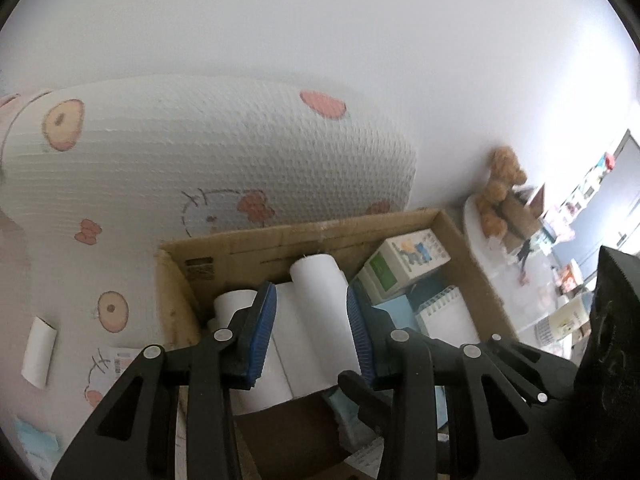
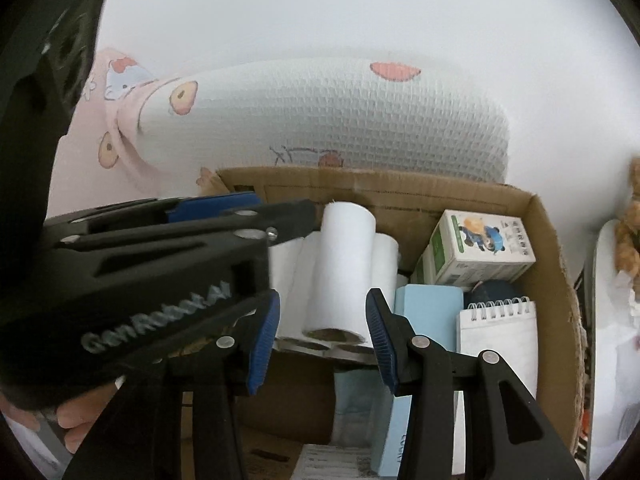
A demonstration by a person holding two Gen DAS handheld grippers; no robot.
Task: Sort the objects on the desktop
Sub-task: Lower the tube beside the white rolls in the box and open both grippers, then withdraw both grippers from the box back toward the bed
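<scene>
Your left gripper (image 1: 310, 332) hangs parted over the paper rolls (image 1: 316, 320) — gripping nothing; right gripper (image 2: 322, 340) likewise empty; rolls bundled at the cardboard box's (image 1: 256, 244) nine o'clock — boxed goods three o'clock.

The cardboard box (image 2: 552, 240) is sitting open at the top, so a claw is able to come in from above. Inside, white paper rolls (image 2: 344, 272) are filling the left and back part. A small printed carton (image 2: 476, 248) is blocking the back right corner, and a spiral notepad (image 2: 496, 336) with a blue box (image 2: 428, 312) is filling the right side. A bare brown patch of box floor (image 2: 292, 392) is showing at the near side. The left claw (image 2: 224, 216) is crowding the box's left edge.
</scene>
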